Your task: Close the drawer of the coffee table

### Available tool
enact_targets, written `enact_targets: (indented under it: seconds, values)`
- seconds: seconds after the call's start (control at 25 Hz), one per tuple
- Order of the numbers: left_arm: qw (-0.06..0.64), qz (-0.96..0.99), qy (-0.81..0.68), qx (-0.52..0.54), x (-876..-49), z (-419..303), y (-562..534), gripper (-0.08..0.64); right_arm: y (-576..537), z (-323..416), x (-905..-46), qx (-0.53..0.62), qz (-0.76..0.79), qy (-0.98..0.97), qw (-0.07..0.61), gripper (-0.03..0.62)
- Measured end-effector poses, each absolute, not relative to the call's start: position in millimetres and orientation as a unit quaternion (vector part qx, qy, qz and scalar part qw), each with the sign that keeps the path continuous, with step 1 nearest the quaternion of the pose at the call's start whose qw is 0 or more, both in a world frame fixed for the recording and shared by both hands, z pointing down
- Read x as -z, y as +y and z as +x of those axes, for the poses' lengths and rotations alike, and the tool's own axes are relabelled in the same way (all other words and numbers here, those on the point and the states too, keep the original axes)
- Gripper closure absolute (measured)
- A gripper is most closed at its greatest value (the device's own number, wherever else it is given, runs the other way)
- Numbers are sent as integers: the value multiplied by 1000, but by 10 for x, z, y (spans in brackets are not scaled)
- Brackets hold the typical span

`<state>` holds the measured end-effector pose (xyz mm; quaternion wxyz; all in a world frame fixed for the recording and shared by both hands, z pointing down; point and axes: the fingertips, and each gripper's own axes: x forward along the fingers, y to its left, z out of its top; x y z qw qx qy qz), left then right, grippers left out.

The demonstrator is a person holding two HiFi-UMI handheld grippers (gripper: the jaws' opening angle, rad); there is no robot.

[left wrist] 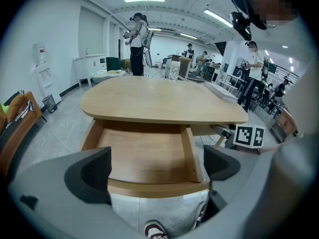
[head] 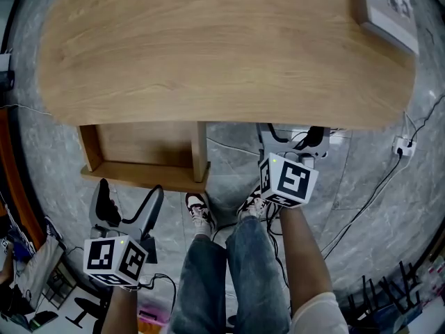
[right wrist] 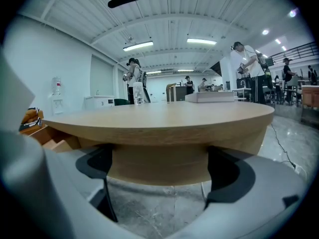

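The oval wooden coffee table (head: 222, 47) fills the top of the head view. Its drawer (head: 142, 155) stands pulled out under the near left edge, and it looks empty inside. My left gripper (head: 128, 199) hangs open just short of the drawer front, touching nothing. In the left gripper view the drawer (left wrist: 149, 153) lies straight ahead between the spread fingers of the left gripper (left wrist: 157, 169). My right gripper (head: 292, 136) is open at the table's near edge, to the right of the drawer. The right gripper (right wrist: 159, 171) faces the table rim (right wrist: 159, 128) and holds nothing.
A flat white box (head: 389, 9) lies on the table's far right corner, and a glass (left wrist: 173, 72) stands at its far side. The person's legs and shoes (head: 201, 213) are between the grippers. A socket strip and cables (head: 402, 145) lie on the floor at right. People stand far behind.
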<state>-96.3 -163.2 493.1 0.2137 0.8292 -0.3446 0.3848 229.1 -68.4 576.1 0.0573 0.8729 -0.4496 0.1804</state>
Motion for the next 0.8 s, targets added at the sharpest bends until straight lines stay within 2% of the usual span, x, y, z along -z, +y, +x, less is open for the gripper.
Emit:
enact_targets:
  seconds: [0.44, 0.8]
  values:
    - [212, 835, -347, -371, -4871, -846, -1613, -15, -644, 2289, -5751, -199, 870, -446, 66, 14]
    - [215, 846, -336, -355, -4759, -847, -1499, -15, -309, 1947, -5659, -250, 861, -440, 42, 111]
